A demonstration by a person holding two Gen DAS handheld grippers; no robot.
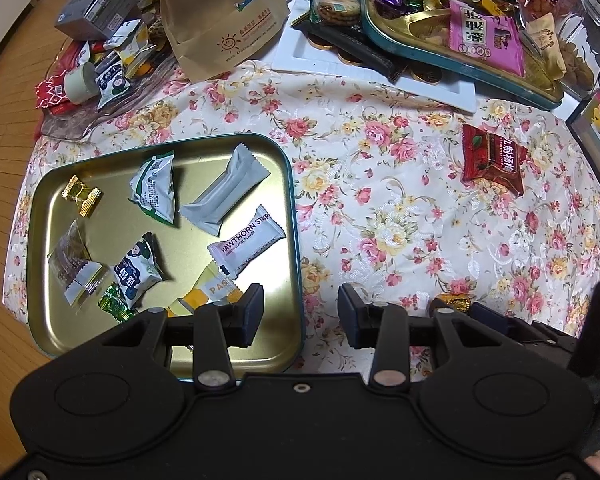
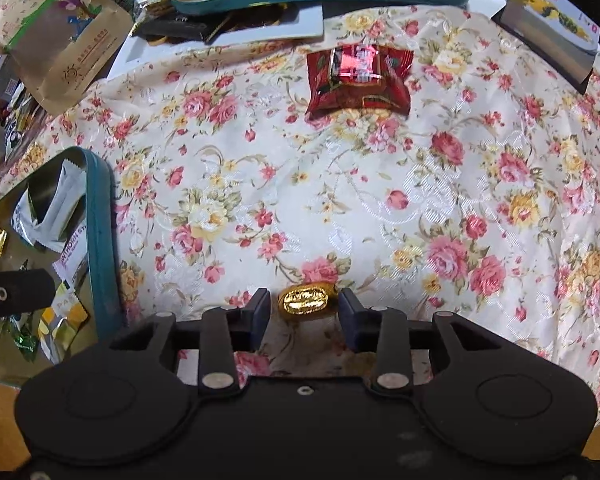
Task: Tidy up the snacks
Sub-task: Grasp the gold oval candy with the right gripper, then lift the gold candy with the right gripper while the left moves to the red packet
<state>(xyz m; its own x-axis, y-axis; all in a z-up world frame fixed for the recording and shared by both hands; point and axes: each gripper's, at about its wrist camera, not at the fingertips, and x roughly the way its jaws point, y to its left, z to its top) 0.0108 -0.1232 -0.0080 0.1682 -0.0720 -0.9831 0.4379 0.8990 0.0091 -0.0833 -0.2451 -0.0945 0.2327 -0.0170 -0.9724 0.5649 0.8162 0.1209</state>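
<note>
From the left wrist view, we hold the left gripper (image 1: 300, 312) pointing down over the right rim of the gold tin tray (image 1: 296, 216), jaws apart with nothing between them. One finger hangs over the tray's near right corner, the other over the floral tablecloth (image 1: 380, 216). The tray sits toward the left edge of the tabletop and already carries wrapped snacks, among them a hawthorn strip packet (image 1: 252, 244), a grey packet (image 1: 224, 196) and a gold-wrapped candy (image 1: 81, 195); we judge it to be the collecting place, so waiting beside it makes sense. A red snack packet (image 1: 492, 158) lies alone on the cloth toward the right edge, not yet sorted.

From the right wrist view, our right gripper (image 2: 304, 308) points down at the cloth near the tabletop's near edge, and a gold foil candy (image 2: 306, 300) lies on the cloth between its fingers. The jaws stand open; small gaps show on both sides of the candy, so the pads do not press on it. We judge it is placed this way to pinch the candy across its short side. The red packet (image 2: 358, 80) lies well beyond, toward the far edge, and the tray's teal rim (image 2: 100, 220) shows at the left.
</note>
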